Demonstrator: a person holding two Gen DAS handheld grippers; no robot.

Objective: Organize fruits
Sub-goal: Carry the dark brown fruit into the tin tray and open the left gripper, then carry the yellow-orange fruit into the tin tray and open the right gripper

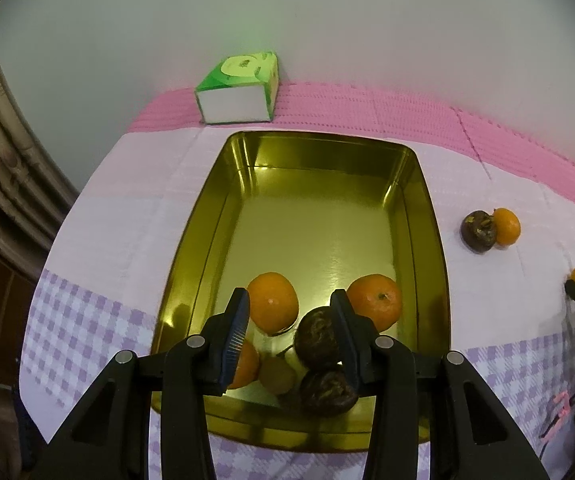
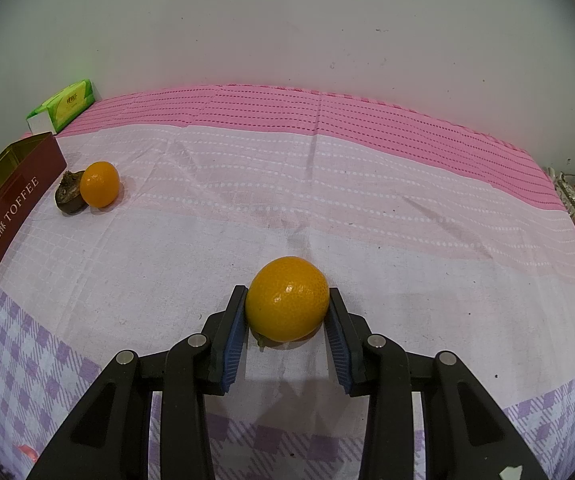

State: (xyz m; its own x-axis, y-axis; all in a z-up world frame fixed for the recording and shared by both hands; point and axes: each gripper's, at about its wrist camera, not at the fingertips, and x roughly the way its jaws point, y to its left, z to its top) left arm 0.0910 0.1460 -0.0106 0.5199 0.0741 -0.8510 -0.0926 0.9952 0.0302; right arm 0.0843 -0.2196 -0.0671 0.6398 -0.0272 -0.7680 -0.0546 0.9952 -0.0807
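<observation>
Only the left wrist cam sees inside the gold tin (image 1: 431,216): oranges, dark brown fruits and a kiwi piled at its near end. The left gripper (image 1: 293,320) hovers over them, jaws apart, gripping nothing. Right cam shows the right gripper (image 2: 287,312) clamped on a glossy, dimpled orange (image 2: 287,298) sitting on the tablecloth (image 2: 367,200), well right of the tin.

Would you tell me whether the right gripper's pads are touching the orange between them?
Touching. The right wrist view shows both blue pads of the right gripper pressed against the sides of the orange, no gap visible.
</observation>
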